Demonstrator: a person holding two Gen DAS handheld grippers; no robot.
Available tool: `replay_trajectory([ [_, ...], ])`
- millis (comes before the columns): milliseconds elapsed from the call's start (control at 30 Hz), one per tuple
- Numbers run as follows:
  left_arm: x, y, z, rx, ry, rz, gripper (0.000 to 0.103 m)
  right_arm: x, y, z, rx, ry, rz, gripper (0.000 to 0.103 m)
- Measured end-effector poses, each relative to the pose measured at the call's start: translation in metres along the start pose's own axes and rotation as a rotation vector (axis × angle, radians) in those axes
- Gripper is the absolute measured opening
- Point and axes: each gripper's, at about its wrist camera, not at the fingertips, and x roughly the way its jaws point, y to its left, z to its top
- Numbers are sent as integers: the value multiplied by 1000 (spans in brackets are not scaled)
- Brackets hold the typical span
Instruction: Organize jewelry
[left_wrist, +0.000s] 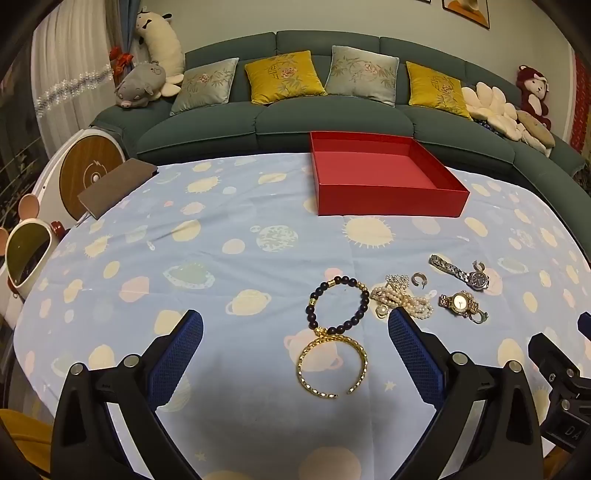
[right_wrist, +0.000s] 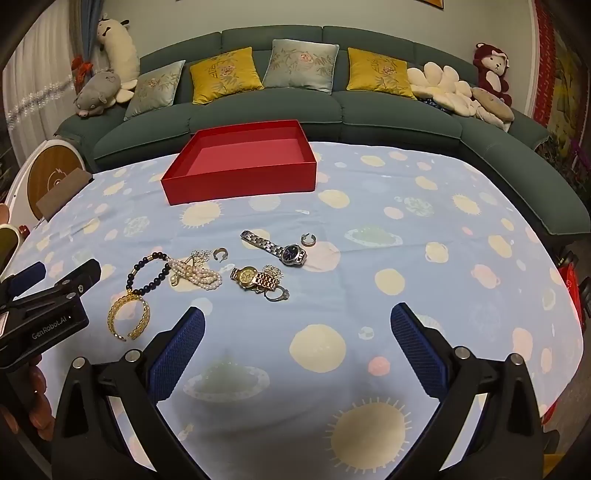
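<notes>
Both your left gripper (left_wrist: 295, 332) and right gripper (right_wrist: 297, 330) hover with fingers spread wide and nothing held, and the red box (left_wrist: 388, 201) sits bare at the far edge of the tablecloth (left_wrist: 221, 258), so no piece looks sorted yet. Your left is best placed for the gold bangle (left_wrist: 332, 367), which lies nearest you on the near side of the box, touching the dark bead bracelet (left_wrist: 338, 304); come down with one pad inside the ring and one outside, pinching a single side so the beads aren't dragged along
</notes>
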Motion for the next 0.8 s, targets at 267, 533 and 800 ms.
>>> replay_trajectory([
  [267, 1, 1, 0, -15, -9, -25, 98, 2, 5, 2, 27, 10, 17, 98],
  [533, 2, 2, -2, -5, 1, -29, 98, 2, 5, 2, 1, 0, 41, 98],
  [800, 2, 1, -2, -4, 2, -33, 98, 1, 4, 3, 13, 0, 38, 98],
])
